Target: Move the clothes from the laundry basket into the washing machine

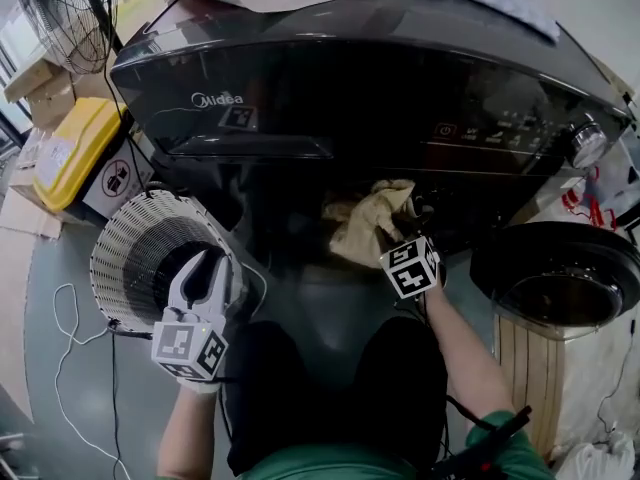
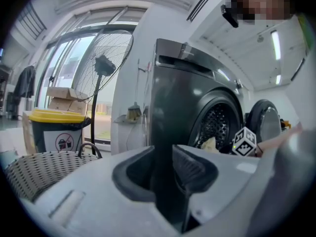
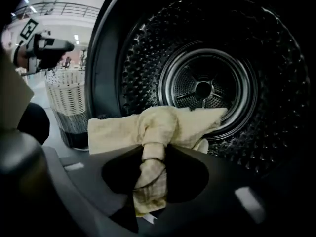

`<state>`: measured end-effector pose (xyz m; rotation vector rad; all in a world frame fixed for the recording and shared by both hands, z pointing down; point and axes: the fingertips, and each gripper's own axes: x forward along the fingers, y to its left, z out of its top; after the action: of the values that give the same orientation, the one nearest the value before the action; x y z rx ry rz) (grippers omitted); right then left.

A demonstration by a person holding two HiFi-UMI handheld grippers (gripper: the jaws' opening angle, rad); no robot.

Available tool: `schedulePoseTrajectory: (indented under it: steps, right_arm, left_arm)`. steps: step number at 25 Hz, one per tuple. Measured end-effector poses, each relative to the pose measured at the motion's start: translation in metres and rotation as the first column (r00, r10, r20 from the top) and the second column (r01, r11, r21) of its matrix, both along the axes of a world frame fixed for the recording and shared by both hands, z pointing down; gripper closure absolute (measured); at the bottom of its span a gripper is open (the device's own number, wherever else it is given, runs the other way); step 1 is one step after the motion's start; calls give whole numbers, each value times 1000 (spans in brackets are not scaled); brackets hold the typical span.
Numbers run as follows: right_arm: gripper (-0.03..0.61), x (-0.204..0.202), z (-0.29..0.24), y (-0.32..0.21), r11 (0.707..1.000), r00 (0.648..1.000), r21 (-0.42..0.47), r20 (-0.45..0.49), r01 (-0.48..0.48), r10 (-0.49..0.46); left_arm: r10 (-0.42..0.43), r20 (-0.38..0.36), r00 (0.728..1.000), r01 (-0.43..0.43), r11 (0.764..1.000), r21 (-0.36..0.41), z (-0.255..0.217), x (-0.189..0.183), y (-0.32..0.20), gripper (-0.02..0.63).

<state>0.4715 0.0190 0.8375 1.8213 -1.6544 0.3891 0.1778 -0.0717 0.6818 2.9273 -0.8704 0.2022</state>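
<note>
— Where's our cloth (image 3: 168, 125)?
— Just outside the drum (image 3: 202, 88) mouth, pinched in our right gripper (image 3: 150, 157), with the drum dead ahead. Our left gripper (image 1: 208, 273), farther from the drum, stands spread and empty.

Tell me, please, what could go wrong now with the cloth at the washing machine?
1. The right gripper pinches the cloth only by a narrow twisted bunch, so it may slip out of the jaws before it is deep in the drum.
2. One corner of the cloth spreads sideways toward the opening's rim. If released here, it may hang over the rim or fall outside, I think.
</note>
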Motion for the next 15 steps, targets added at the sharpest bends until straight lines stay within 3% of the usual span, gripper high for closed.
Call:
schedulePoseTrajectory:
  steps: [3,6,8,11,13,15]
  right_arm:
    - [467,26,-23,-10,993,996,79,-2,-93,93]
    - [439,49,-27,-18,984,986,69,-12,-167,168]
    - [353,56,-25,-22,982,983,43,4,-185,185]
    - [295,60,-44,-19,967,975,130,71,-220,212]
    - [295,54,-63,-12,952,973,217,125,-216,192]
    - [296,29,-73,-6,958,986,260,145,-119,83]
  left_arm:
    - [-15,0,1000,15,1000,4,-4,-8,0,505]
    - [-26,2,1000,26,1000,-3,-3,-13,1,505]
    - [-28,6,1000,28,1000,-4,-1,-15,2,505]
    - [-24,10,1000,24,1000,-6,2,-14,2,505]
    - [-21,12,1000,21,1000,-4,3,-12,2,505]
    - [-18,11,1000,18,1000,-3,4,-10,2,505]
